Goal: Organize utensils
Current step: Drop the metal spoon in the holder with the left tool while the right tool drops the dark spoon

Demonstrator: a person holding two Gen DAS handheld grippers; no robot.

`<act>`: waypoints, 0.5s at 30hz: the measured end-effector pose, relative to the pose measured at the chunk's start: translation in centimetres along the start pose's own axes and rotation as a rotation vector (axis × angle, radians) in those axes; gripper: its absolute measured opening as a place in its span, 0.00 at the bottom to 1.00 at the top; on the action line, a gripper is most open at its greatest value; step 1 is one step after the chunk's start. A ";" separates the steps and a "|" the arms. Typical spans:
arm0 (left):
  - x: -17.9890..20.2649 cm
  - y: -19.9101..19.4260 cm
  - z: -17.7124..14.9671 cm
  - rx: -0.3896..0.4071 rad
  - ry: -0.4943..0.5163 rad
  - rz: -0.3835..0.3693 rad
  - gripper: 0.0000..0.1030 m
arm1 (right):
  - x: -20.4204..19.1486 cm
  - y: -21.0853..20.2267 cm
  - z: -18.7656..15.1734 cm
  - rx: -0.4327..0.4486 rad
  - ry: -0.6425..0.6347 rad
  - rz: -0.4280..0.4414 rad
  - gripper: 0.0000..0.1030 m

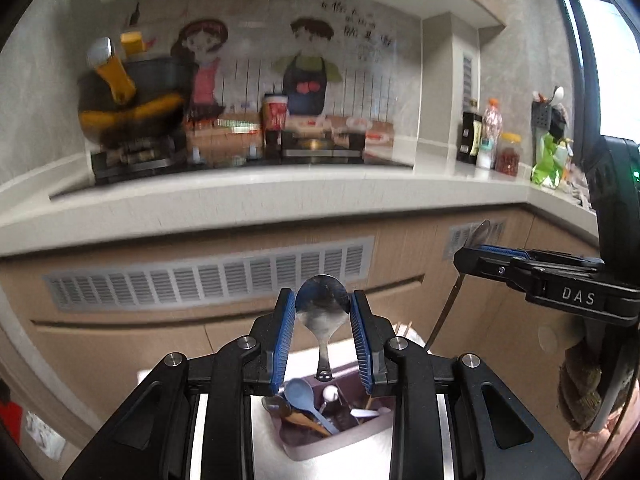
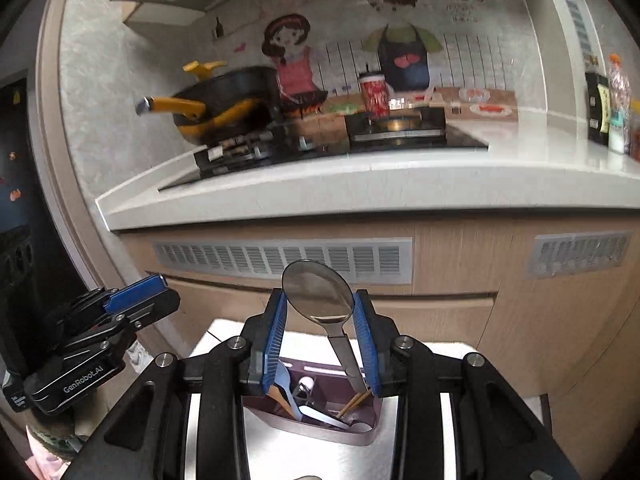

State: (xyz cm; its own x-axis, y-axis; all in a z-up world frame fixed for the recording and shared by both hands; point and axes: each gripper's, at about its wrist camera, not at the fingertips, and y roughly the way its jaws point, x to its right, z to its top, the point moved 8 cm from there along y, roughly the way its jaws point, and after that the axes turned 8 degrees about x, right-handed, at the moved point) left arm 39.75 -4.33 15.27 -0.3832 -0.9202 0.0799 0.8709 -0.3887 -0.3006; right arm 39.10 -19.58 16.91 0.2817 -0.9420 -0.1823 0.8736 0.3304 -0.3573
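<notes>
My left gripper (image 1: 322,305) is shut on a small steel spoon (image 1: 322,310), bowl up, handle hanging down over a mauve utensil holder (image 1: 332,442). The holder holds a blue plastic spoon (image 1: 301,396), wooden utensils and chopsticks. My right gripper (image 2: 320,305) is shut on a larger steel spoon (image 2: 318,294), bowl up, handle pointing down toward the same holder (image 2: 320,432). In the left wrist view the right gripper (image 1: 476,254) appears at right, gripping that spoon edge-on. In the right wrist view the left gripper (image 2: 158,292) sits at lower left.
The holder stands on a shiny steel surface (image 2: 280,456). Behind is a white counter (image 1: 260,196) with a hob, a black and yellow pan (image 1: 132,100), a red can (image 1: 275,114) and bottles (image 1: 490,136). Beige cabinet fronts with vents (image 1: 208,274) lie below.
</notes>
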 end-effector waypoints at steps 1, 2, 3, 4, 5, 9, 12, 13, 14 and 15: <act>-0.1 0.7 -0.8 -0.022 -0.010 -0.002 0.28 | 0.2 0.7 -0.6 -0.018 0.005 0.002 0.31; -0.2 1.5 -1.6 -0.044 -0.021 -0.005 0.28 | 0.5 1.5 -1.5 -0.039 0.013 0.004 0.31; -0.3 2.2 -2.4 -0.065 -0.033 -0.010 0.28 | 0.7 2.3 -2.3 -0.059 0.021 0.007 0.31; -0.5 2.9 -3.4 -0.088 -0.045 -0.015 0.28 | 1.0 3.3 -3.3 -0.086 0.030 0.009 0.31; -0.6 3.5 -4.1 -0.108 -0.054 -0.016 0.28 | 1.3 4.2 -4.1 -0.106 0.037 0.008 0.31; -1.1 7.0 -8.7 -0.230 -0.123 -0.034 0.48 | 2.2 7.4 -8.1 -0.187 0.083 0.041 0.33; -1.4 8.6 -11.6 -0.283 -0.160 -0.028 0.60 | 2.7 9.3 -11.2 -0.236 0.134 0.080 0.45; -1.5 8.7 -12.3 -0.286 -0.161 -0.015 0.60 | 3.4 9.7 -12.3 -0.249 0.149 0.054 0.47; -1.6 8.7 -12.9 -0.283 -0.163 -0.004 0.60 | 3.8 9.9 -12.9 -0.254 0.156 0.024 0.47; -1.6 8.3 -13.2 -0.278 -0.167 0.005 0.60 | 4.3 9.8 -13.4 -0.252 0.163 0.000 0.47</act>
State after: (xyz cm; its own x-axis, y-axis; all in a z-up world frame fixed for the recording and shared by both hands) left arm 43.56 -5.46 0.04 -0.3029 -0.9259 0.2258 0.7467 -0.3778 -0.5475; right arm 43.56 -19.56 0.30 0.1967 -0.9270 -0.3194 0.7418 0.3537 -0.5698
